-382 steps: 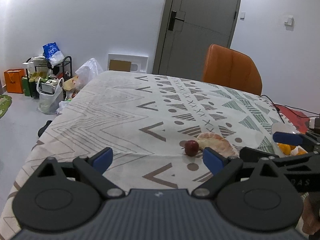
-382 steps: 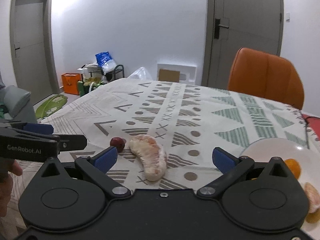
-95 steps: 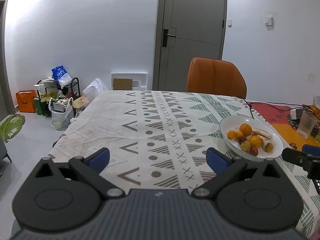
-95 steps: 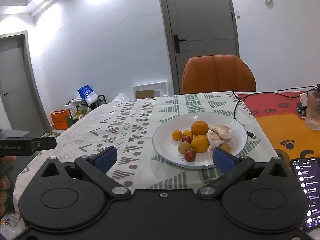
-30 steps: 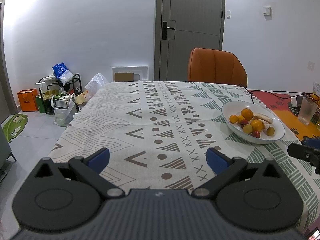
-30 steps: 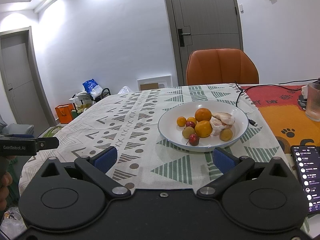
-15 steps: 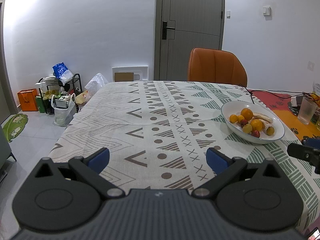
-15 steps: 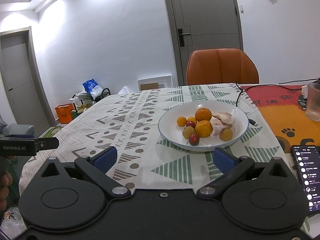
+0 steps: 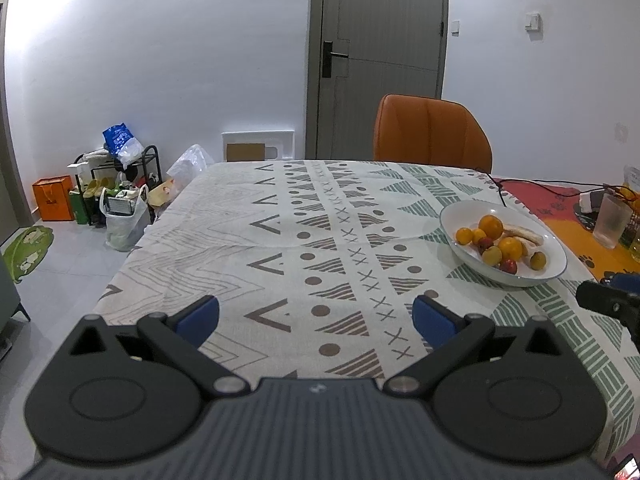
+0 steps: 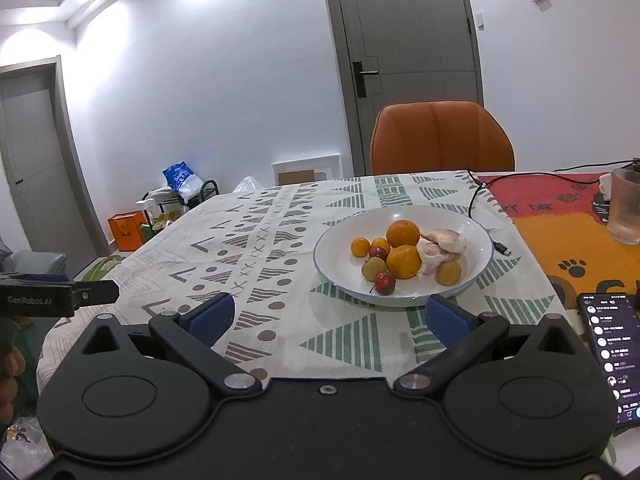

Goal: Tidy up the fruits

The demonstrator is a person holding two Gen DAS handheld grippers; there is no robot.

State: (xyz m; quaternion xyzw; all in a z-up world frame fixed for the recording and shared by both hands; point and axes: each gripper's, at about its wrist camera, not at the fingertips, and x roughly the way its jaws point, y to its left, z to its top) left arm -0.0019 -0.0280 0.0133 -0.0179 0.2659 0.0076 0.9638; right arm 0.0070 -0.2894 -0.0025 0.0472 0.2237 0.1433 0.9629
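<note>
A white plate (image 10: 476,236) (image 9: 556,254) on the patterned tablecloth holds oranges (image 10: 403,233), small yellow and red fruits (image 10: 385,283) and a peeled pomelo piece (image 10: 442,242). My right gripper (image 10: 327,316) is open, held back over the table's near edge with the plate just beyond its fingers. Over the cloth, well left of the plate, my left gripper (image 9: 316,317) stands open with nothing between its fingers. Each gripper's tip shows at the edge of the other's view.
An orange chair (image 9: 432,132) stands at the far side. A glass (image 10: 625,210), a black cable (image 10: 486,216) and a lit phone (image 10: 610,354) lie on the right. Bags and a rack (image 9: 116,184) sit on the floor at the left.
Earlier a red fruit and the pomelo piece lay on the cloth; now they are in the plate. Both grippers have pulled back from the table. Nothing moved in the last second.
</note>
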